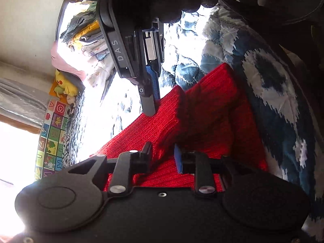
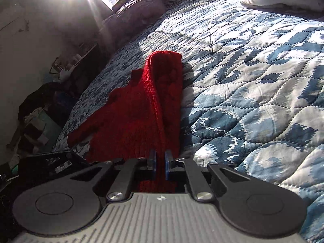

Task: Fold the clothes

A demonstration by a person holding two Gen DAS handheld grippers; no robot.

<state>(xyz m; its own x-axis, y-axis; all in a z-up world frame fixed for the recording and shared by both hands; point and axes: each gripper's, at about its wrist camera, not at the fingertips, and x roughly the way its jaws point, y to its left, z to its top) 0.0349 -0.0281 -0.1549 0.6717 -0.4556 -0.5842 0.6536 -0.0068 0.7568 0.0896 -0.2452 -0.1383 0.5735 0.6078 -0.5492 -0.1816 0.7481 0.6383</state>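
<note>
On the blue-and-white quilt [image 2: 253,85] lay the red knit garment [image 2: 141,109], partly doubled over. The right gripper [image 2: 160,162] had its pads pinched on a thick knit edge; the left gripper [image 1: 164,158] straddled a raised ridge with jaws apart, gripping nothing. The bulky, stretchy knit could probably slip from that single pinch or sag unevenly, skewing the fold. "DAS" read on the right gripper's body; an alphabet mat [image 1: 53,133] beside the quilt showed letters.
</note>
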